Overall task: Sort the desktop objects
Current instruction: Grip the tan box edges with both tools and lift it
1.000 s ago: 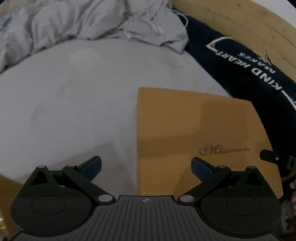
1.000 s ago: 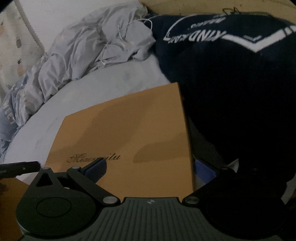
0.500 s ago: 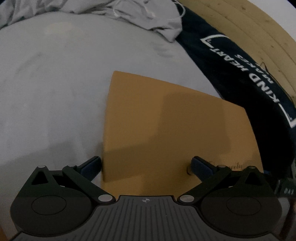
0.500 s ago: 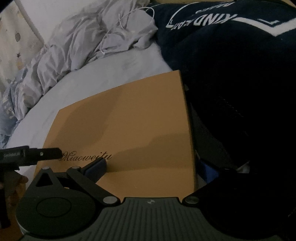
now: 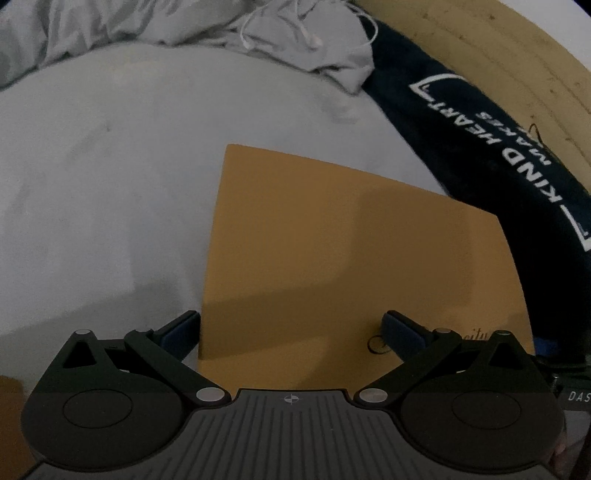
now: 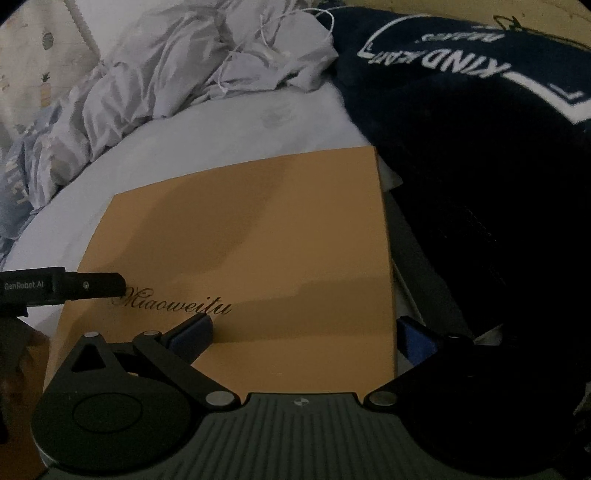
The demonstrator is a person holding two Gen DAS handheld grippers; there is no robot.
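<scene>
A flat orange box (image 5: 351, 258) with the script "Miaoweitu" lies on a grey sheet; it also shows in the right wrist view (image 6: 258, 251). My left gripper (image 5: 291, 330) is open, its jaws straddling the box's near left part, one finger (image 5: 181, 330) just off the left edge, the other over the lid. My right gripper (image 6: 306, 332) is open, straddling the box's near right edge, one finger (image 6: 195, 328) on the lid by the script. The left gripper's finger (image 6: 88, 285) shows at the box's left side.
A dark navy garment (image 5: 498, 166) with white lettering lies right of the box, also in the right wrist view (image 6: 480, 147). Crumpled grey clothing (image 5: 221, 29) with white cords lies at the back. A wooden surface (image 5: 517, 55) runs behind. The grey sheet (image 5: 92, 184) spreads to the left.
Both grippers have closed in on the near end of the orange box. The left gripper swung right, then back a little left; its finger now reaches the script.
</scene>
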